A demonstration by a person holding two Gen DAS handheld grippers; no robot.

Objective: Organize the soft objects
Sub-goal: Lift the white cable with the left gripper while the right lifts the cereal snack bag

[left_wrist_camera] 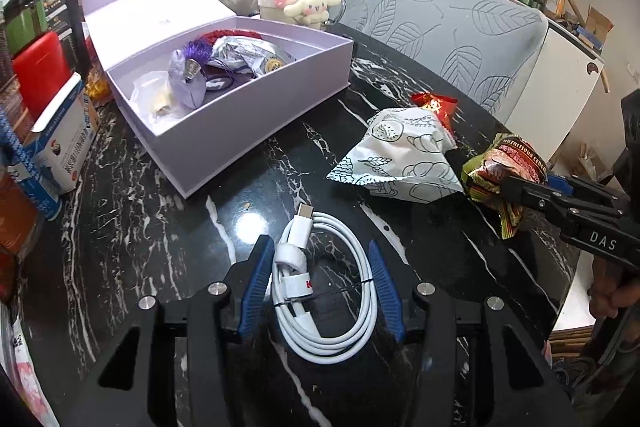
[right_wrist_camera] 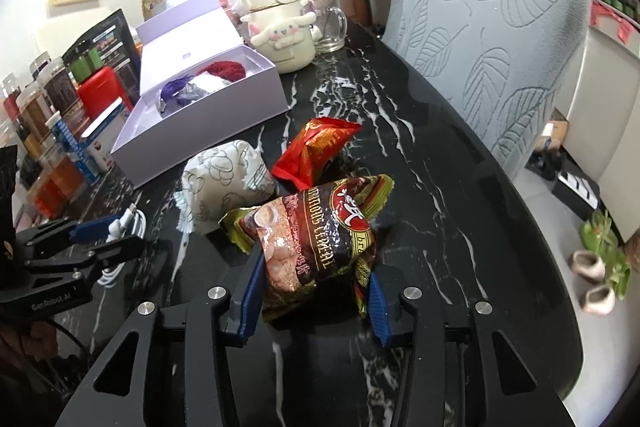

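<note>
Cereal packet point(right_wrist_camera: 320, 239) lies on the black marbled tabletop point(right_wrist_camera: 432, 163) between the blue pads of the right hand-held gripper point(right_wrist_camera: 316, 291); both pads press its crinkled sides, so it looks gripped, its long axis running toward 1 o'clock in the right wrist view. The lilac box point(right_wrist_camera: 208, 115), already holding soft things, stands at about 10 o'clock from this packet, past the white printed pouch point(right_wrist_camera: 224, 183) and the red packet point(right_wrist_camera: 316, 151). The left hand-held gripper point(left_wrist_camera: 320, 291) is part open, closed on a coiled white cable point(left_wrist_camera: 324, 291); from there the box point(left_wrist_camera: 256, 115) sits at 11 o'clock and much nearer, so I judge the left has the shorter carry
</note>
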